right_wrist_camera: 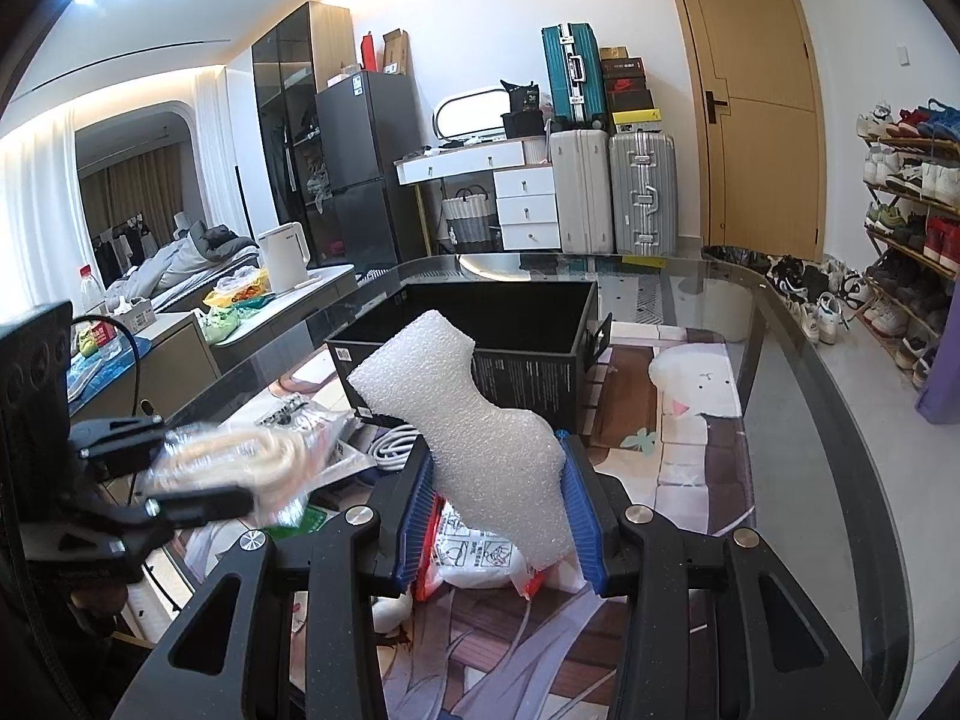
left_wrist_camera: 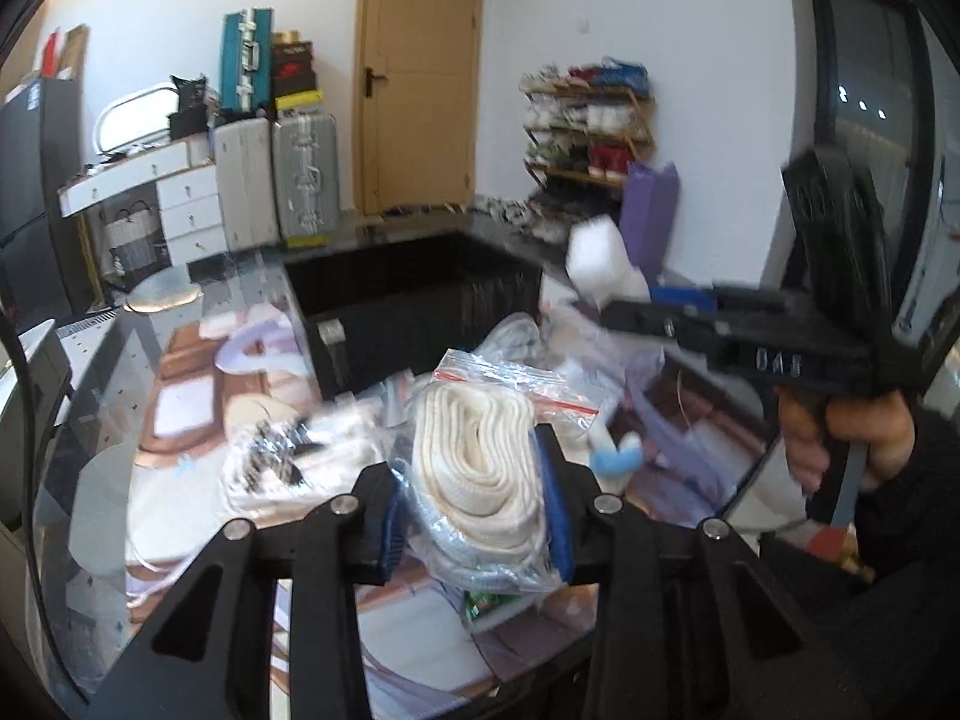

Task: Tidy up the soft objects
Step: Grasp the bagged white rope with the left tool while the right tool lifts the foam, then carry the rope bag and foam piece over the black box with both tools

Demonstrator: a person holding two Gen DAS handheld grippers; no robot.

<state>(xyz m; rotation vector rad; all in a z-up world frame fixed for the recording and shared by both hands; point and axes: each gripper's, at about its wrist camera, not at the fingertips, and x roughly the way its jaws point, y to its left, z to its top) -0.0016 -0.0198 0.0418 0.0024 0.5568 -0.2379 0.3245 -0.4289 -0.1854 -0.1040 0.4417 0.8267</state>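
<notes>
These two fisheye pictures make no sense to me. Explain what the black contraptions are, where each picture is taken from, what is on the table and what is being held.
There is no robot. A person holds two black hand-held grippers, each carrying a camera that looks forward along its blue-padded jaws.

The left gripper, in its own camera's picture, is shut on a clear plastic zip bag of coiled cream rope. The person's right hand and the other gripper show at that picture's right.

The right gripper, in its own picture, is shut on a white curved foam block.

Below lies a glass-topped table over a cartoon-printed mat. On it stand an open black rectangular box and a blurry pile of plastic-bagged soft items.
</notes>
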